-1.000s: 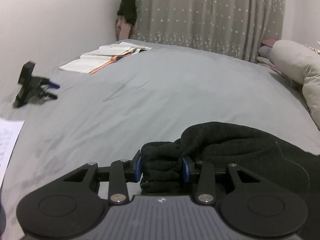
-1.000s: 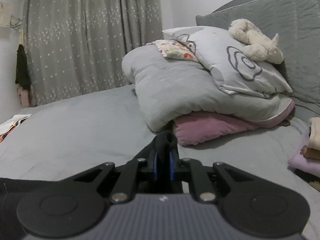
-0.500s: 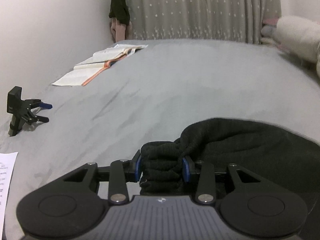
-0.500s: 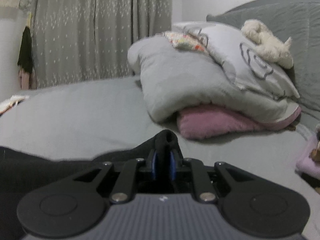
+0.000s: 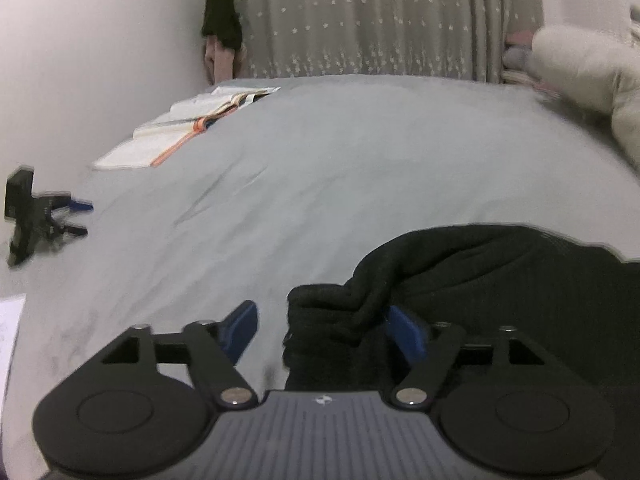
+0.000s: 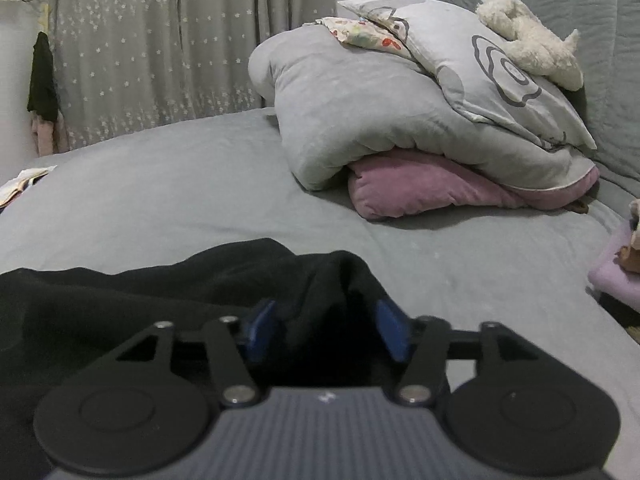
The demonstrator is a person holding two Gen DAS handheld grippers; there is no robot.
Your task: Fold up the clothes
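**Black garment on bed, both grippers spread at its near edge**

Position. The black knit garment [image 5: 480, 276] lies on the grey bed sheet [image 5: 340, 168], filling the lower right of the left wrist view and the lower left of the right wrist view [image 6: 140, 292]. Its near edge is bunched into thick rolls between the blue pads of each tool.

Gripper state. The left gripper [image 5: 322, 330] has its fingers wide. A stacked wad of cloth stands between them, clear of the left pad; whether it touches the right pad cannot be told. The right gripper [image 6: 326, 330] also has its fingers wide, with a peaked fold of fabric standing in the gap. Neither tool clamps the cloth.

Progress. The garment lies heaped and layered, not flat and not in a squared packet. This fits an edge just laid over in a fold, or an edge about to be taken up. The pictures do not settle which, and the final shape is not reached.

Materials. The garment is soft, matte and thick, and holds rounded ridges. The sheet is smooth with faint creases.

Surroundings. A grey rolled duvet [image 6: 360, 120] sits over a pink pillow [image 6: 440, 188] at upper right, with a cream plush toy [image 6: 528, 48] above. An open book [image 5: 188, 132] and a spare black gripper tool [image 5: 36, 216] lie at left.
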